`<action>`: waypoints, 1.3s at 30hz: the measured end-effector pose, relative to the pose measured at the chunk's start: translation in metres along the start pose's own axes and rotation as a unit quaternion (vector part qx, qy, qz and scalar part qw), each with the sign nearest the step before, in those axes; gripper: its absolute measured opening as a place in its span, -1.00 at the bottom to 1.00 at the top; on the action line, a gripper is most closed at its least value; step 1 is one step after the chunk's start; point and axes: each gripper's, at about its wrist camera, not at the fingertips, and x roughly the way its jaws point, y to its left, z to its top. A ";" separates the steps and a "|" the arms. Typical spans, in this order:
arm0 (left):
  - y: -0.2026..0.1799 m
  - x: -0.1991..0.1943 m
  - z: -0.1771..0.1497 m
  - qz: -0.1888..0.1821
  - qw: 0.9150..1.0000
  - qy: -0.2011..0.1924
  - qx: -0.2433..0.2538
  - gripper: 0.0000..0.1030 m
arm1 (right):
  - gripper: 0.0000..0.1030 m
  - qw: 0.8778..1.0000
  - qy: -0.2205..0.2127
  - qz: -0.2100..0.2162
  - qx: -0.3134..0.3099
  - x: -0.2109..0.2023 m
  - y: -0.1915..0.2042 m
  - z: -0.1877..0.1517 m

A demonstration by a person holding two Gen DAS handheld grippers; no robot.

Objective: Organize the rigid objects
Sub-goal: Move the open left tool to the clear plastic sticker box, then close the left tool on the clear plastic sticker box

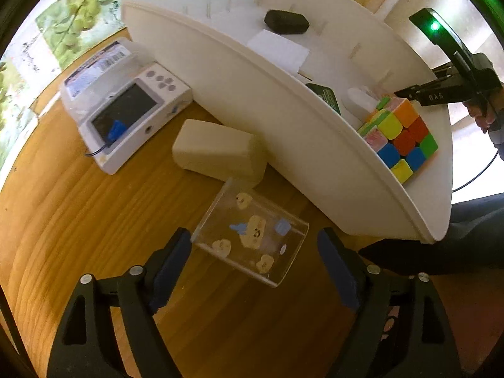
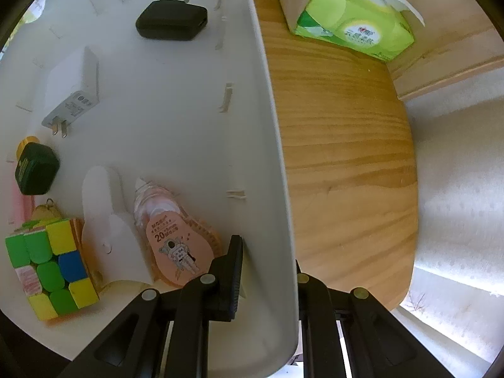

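A white storage box (image 1: 258, 94) stands on the wooden table. It holds a Rubik's cube (image 1: 401, 137), a black charger (image 1: 286, 22), a white charger (image 2: 72, 91), a dark green bottle (image 2: 36, 170) and a pink packet (image 2: 171, 245). My left gripper (image 1: 255, 245) is open, its fingers on either side of a clear acrylic block with stickers (image 1: 252, 233) lying on the table. A beige case (image 1: 219, 151) lies just beyond the block. My right gripper (image 2: 267, 271) is shut on the box's side wall (image 2: 271, 189); it also shows in the left wrist view (image 1: 409, 93).
A white handheld device (image 1: 132, 107) on its packaging lies at the left of the table. A green tissue pack (image 2: 352, 19) lies beyond the box on the right. A fruit-print mat (image 1: 78, 15) covers the far left.
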 end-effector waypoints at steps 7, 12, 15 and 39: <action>-0.001 0.010 0.007 -0.005 1.000 0.001 0.006 0.67 | -0.68 1.000 0.003 0.003 0.008 0.001 -0.004 0.005; 0.001 0.007 0.008 -0.010 1.000 -0.008 -0.001 0.67 | -0.67 1.000 0.006 0.005 0.005 0.001 -0.007 0.005; -0.001 0.010 0.014 -0.011 1.000 -0.011 -0.005 0.65 | -0.67 1.000 0.006 0.005 0.003 0.001 -0.007 0.006; 0.003 -0.001 -0.009 0.010 0.996 -0.030 -0.084 0.51 | -0.67 1.000 -0.016 0.007 -0.011 -0.006 -0.002 -0.008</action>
